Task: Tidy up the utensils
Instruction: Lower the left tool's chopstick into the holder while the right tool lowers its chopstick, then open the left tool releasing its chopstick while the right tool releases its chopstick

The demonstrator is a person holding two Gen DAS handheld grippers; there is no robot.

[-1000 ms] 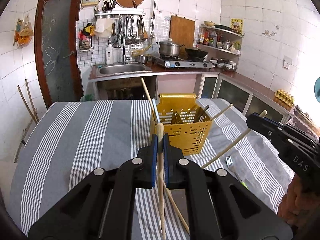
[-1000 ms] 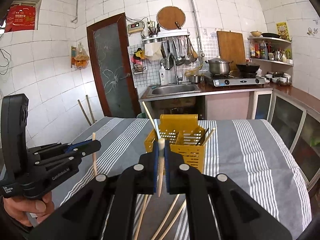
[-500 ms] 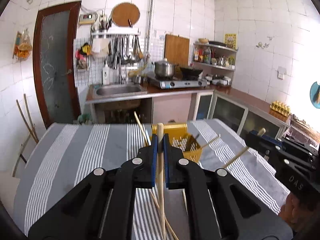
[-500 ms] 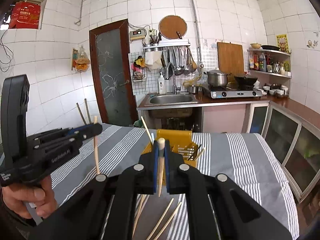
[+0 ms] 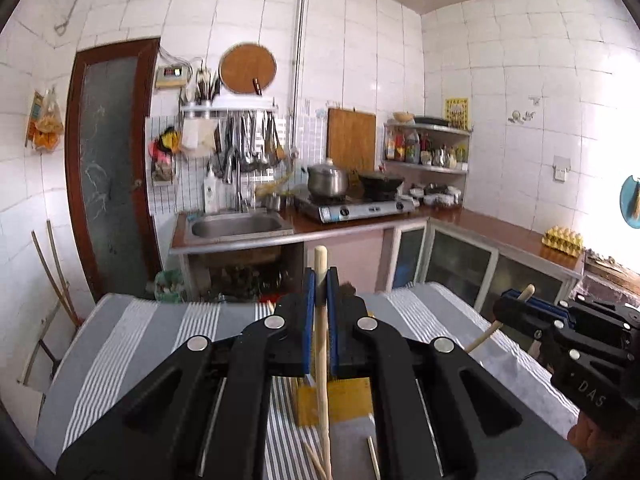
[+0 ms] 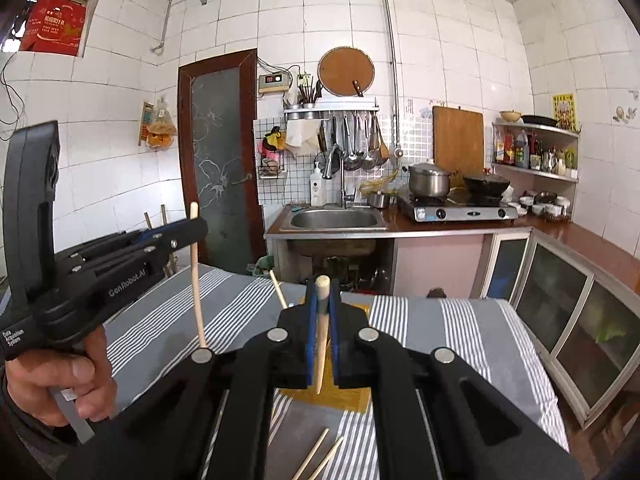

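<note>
My left gripper (image 5: 319, 280) is shut on a wooden chopstick (image 5: 322, 368) that stands nearly upright between its blue pads. My right gripper (image 6: 322, 292) is shut on another wooden chopstick (image 6: 321, 344). Each gripper shows in the other's view, the left gripper (image 6: 192, 226) at the left and the right gripper (image 5: 516, 304) at the right. The yellow utensil basket (image 5: 340, 398) stands on the striped table below and is mostly hidden behind the jaws; it also shows in the right wrist view (image 6: 320, 398). Loose chopsticks (image 6: 320, 458) lie on the cloth in front of it.
The table has a grey and white striped cloth (image 6: 440, 340). Behind it runs a kitchen counter with a sink (image 6: 334, 220), a gas stove (image 6: 460, 210) with pots, and glass-door cabinets (image 6: 560, 300) at the right. A brown door (image 5: 108, 168) stands at the left.
Both grippers have risen and tilted up with their chopsticks. The yellow basket has dropped low in both views and is now mostly hidden behind the jaws.
</note>
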